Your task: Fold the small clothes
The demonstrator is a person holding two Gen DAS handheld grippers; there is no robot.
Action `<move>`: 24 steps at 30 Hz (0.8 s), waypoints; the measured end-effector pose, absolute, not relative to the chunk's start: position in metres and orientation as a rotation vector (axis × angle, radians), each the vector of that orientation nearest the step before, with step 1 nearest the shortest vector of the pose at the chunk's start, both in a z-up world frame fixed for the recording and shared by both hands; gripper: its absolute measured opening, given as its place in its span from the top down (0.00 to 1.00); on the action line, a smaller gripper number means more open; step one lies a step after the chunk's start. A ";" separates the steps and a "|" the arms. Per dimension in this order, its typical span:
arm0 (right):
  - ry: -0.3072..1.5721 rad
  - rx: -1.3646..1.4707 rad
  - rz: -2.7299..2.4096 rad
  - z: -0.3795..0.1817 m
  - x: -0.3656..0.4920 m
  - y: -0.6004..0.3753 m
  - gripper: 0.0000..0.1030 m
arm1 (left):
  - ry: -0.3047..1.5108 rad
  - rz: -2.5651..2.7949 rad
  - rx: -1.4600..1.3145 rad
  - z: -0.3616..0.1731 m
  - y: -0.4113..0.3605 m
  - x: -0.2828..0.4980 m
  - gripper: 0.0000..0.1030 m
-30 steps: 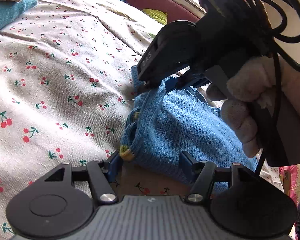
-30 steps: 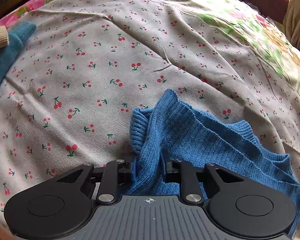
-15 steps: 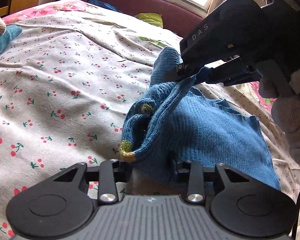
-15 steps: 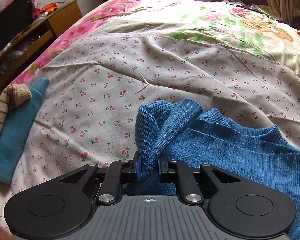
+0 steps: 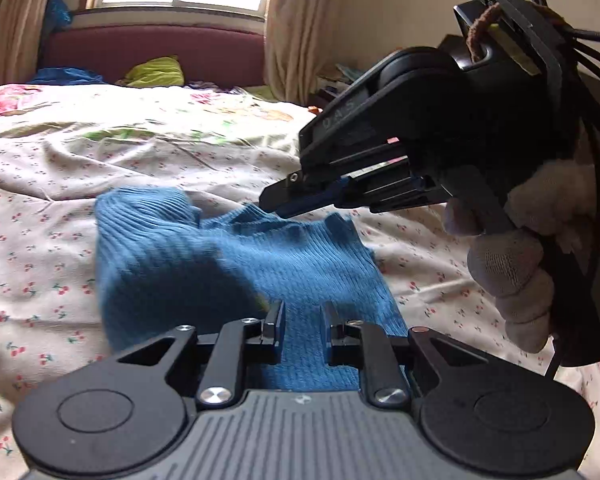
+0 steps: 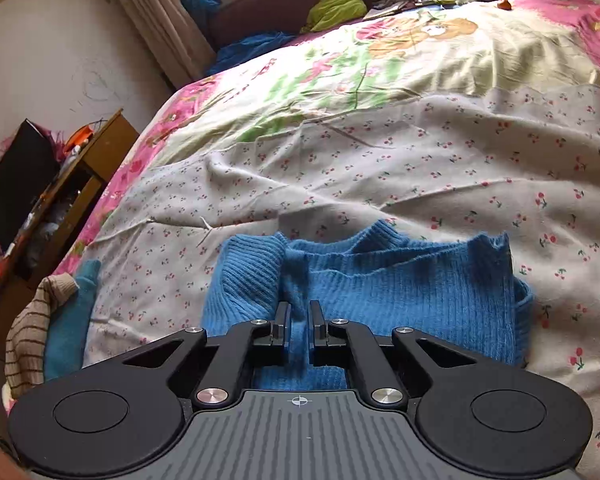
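Observation:
A small blue knitted sweater (image 5: 236, 264) hangs lifted over the cherry-print bedsheet (image 5: 40, 216). My left gripper (image 5: 302, 320) is shut on the sweater's near edge. My right gripper (image 6: 299, 320) is shut on another part of the sweater (image 6: 400, 292), a bunched ribbed fold. In the left wrist view the right gripper (image 5: 272, 204) comes in from the right, held by a gloved hand (image 5: 512, 256), with its tips on the sweater's top edge.
A teal garment (image 6: 70, 316) and a striped beige knit (image 6: 28, 332) lie at the bed's left edge. A wooden cabinet (image 6: 60, 200) stands left of the bed. A green cloth (image 6: 336, 6) lies by the maroon headboard (image 5: 160, 56), under a window.
Both grippers have risen and tilted up with the sweater, which now hangs off the sheet. The left gripper's fingers have closed further on the fabric. The views now show the headboard and window.

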State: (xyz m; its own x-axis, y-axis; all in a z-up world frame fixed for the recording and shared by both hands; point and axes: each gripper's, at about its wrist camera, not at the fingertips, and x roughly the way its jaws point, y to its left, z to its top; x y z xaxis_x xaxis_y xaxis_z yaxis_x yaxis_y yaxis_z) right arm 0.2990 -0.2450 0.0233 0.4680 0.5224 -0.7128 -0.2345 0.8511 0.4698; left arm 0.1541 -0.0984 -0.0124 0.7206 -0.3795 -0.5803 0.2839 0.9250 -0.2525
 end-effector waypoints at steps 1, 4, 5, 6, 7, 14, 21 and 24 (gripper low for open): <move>0.999 0.368 0.473 0.013 0.299 -0.254 0.85 | 0.707 -0.376 -0.138 -0.019 -0.105 0.156 0.74; 1.014 0.414 0.504 -0.007 0.294 -0.261 0.82 | 0.741 -0.361 -0.115 -0.025 -0.110 0.138 0.74; 1.016 0.427 0.518 -0.011 0.294 -0.259 0.77 | 0.733 -0.352 -0.101 -0.024 -0.106 0.131 0.74; 1.020 0.444 0.534 -0.014 0.293 -0.256 0.75 | 0.717 -0.336 -0.086 -0.021 -0.097 0.118 0.74; 1.025 0.464 0.557 -0.016 0.293 -0.252 0.71 | 0.705 -0.328 -0.084 -0.017 -0.087 0.108 0.73; 1.066 0.479 0.626 -0.018 0.298 -0.202 0.45 | 0.730 -0.124 -0.173 -0.020 -0.005 0.064 0.58; 1.111 0.353 0.628 -0.013 0.309 -0.113 0.45 | 0.767 0.005 -0.449 -0.044 0.053 0.078 0.58; 1.099 0.274 0.667 -0.001 0.307 -0.072 0.45 | 0.722 -0.004 -0.459 -0.039 0.060 0.081 0.57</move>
State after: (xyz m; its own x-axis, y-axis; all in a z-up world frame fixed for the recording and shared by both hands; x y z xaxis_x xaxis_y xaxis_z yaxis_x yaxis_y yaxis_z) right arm 0.3073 -0.0721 -0.0014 0.2856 0.6208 -0.7301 -0.3606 0.7754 0.5183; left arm 0.0810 0.0605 -0.0392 0.7549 -0.1592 -0.6363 -0.1527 0.9008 -0.4065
